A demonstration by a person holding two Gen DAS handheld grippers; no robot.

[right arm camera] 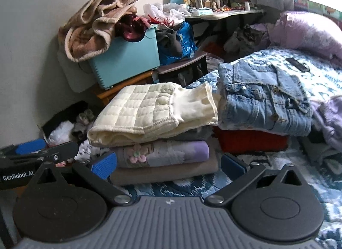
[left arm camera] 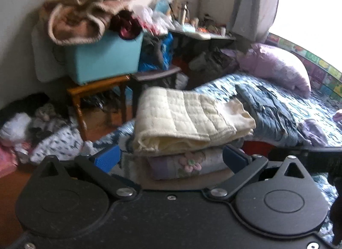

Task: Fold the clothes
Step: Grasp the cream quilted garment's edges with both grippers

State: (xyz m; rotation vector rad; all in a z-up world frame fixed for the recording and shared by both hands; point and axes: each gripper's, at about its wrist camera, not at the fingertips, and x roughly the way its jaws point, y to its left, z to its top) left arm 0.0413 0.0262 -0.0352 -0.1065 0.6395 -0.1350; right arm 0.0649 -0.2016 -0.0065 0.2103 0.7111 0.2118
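Observation:
A folded cream quilted garment (right arm camera: 154, 112) tops a stack on the bed, over a lilac flowered garment (right arm camera: 162, 153) and a taupe one (right arm camera: 164, 173). The cream garment (left arm camera: 183, 118) and the flowered one (left arm camera: 188, 163) also show in the left wrist view. Beside the stack a folded denim jacket (right arm camera: 265, 99) lies on a red garment (right arm camera: 250, 142). My left gripper (left arm camera: 170, 159) is open and empty, its blue pads either side of the stack's near end. My right gripper (right arm camera: 168, 164) is open and empty, just in front of the stack. The left gripper's finger (right arm camera: 32, 146) shows at the far left.
A teal bin (right arm camera: 126, 62) heaped with a brown blanket (right arm camera: 96, 28) stands on a wooden stool. A cluttered table (right arm camera: 218, 13) is at the back wall. A lilac pillow (right arm camera: 307, 30), a purple garment (right arm camera: 329, 118) and a black remote (right arm camera: 298, 64) lie on the blue patterned bedspread (right arm camera: 320, 82). Clothes lie on the floor (left arm camera: 42, 129).

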